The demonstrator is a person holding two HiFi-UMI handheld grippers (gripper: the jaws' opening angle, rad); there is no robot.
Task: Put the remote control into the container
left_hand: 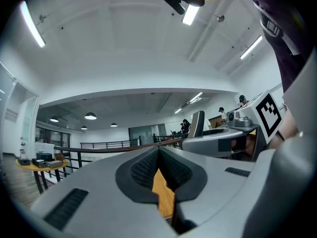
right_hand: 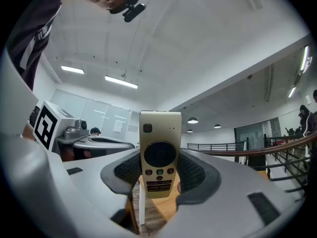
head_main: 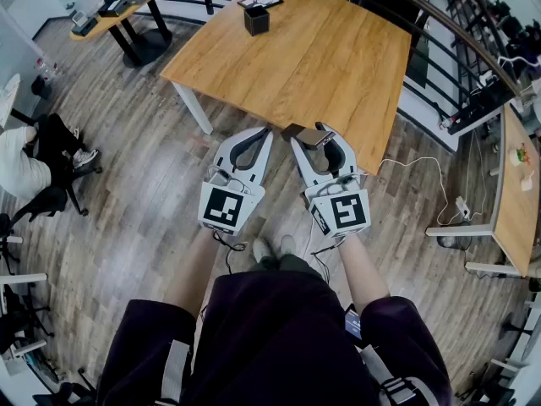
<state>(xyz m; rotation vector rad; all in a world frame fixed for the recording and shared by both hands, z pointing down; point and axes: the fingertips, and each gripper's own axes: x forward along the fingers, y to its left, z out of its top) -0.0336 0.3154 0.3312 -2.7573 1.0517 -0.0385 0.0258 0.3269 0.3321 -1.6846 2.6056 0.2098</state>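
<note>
— Progress recorded?
— Remote control (right_hand: 159, 155) is clamped in right gripper (head_main: 314, 142) jaws, frame centre; left gripper (head_main: 258, 138) jaws together, empty. Container (head_main: 256, 19) on desk (head_main: 338, 66), upper centre, not yet reached: carrying and release are left.

Bright, even light from ceiling strips (left_hand: 30, 24) above the fingers (left_hand: 139, 170), strong fisheye bending and dark corners

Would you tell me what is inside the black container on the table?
Nothing sticks up above the rim of the container; its dark inside is too shadowed to see. The remote sits in the right tool.
</note>
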